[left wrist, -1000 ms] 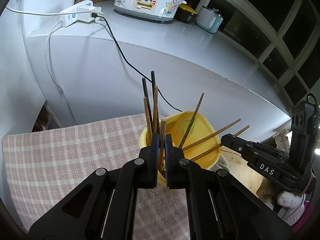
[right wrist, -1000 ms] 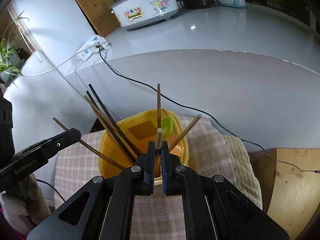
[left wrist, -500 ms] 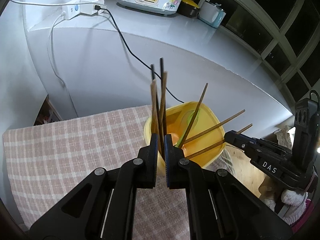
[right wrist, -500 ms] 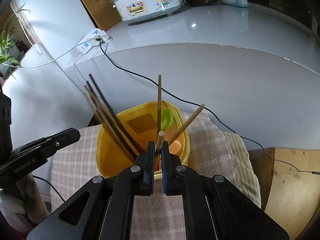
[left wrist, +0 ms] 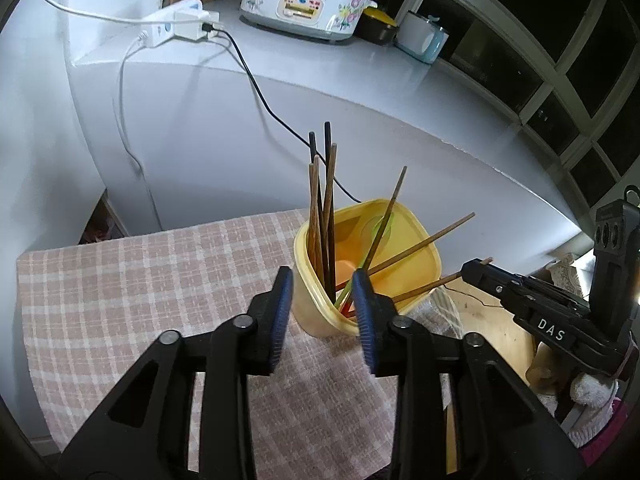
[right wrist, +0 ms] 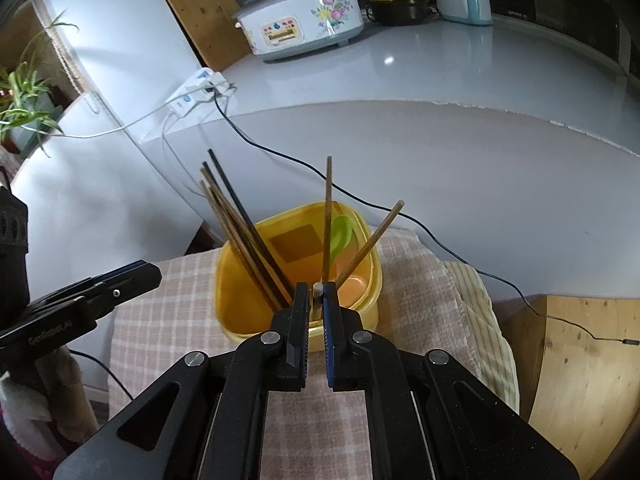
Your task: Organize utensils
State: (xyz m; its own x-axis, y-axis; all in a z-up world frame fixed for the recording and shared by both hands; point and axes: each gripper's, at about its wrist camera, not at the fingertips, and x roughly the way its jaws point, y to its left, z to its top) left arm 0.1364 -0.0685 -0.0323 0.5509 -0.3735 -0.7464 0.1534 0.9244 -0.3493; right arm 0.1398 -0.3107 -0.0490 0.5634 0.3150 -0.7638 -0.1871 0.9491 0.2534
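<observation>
A yellow plastic container (left wrist: 424,256) (right wrist: 236,280) stands on a pink checked cloth (left wrist: 140,280) (right wrist: 188,276). Several wooden and black chopsticks (left wrist: 320,208) (right wrist: 236,224) stand in it, along with a green spoon (right wrist: 340,236). My left gripper (left wrist: 322,300) is open and empty, its jaws either side of the container's near corner. My right gripper (right wrist: 316,304) is shut on a wooden chopstick (right wrist: 318,290) at the container's near rim; it also shows in the left wrist view (left wrist: 476,270), where that chopstick (left wrist: 424,288) slants down into the container.
A grey counter (left wrist: 360,92) rises behind, with a floral rice cooker (left wrist: 300,0) (right wrist: 300,20), a black pot (right wrist: 396,6), a kettle (left wrist: 422,36) and a power strip (left wrist: 176,26) with trailing cables. A wooden surface (right wrist: 580,360) lies to the right. A plant (right wrist: 24,100) stands at far left.
My left gripper has opened and let go of the chopsticks it held; they now stand in the container. My right gripper stays shut on its chopstick, lower toward the container.
</observation>
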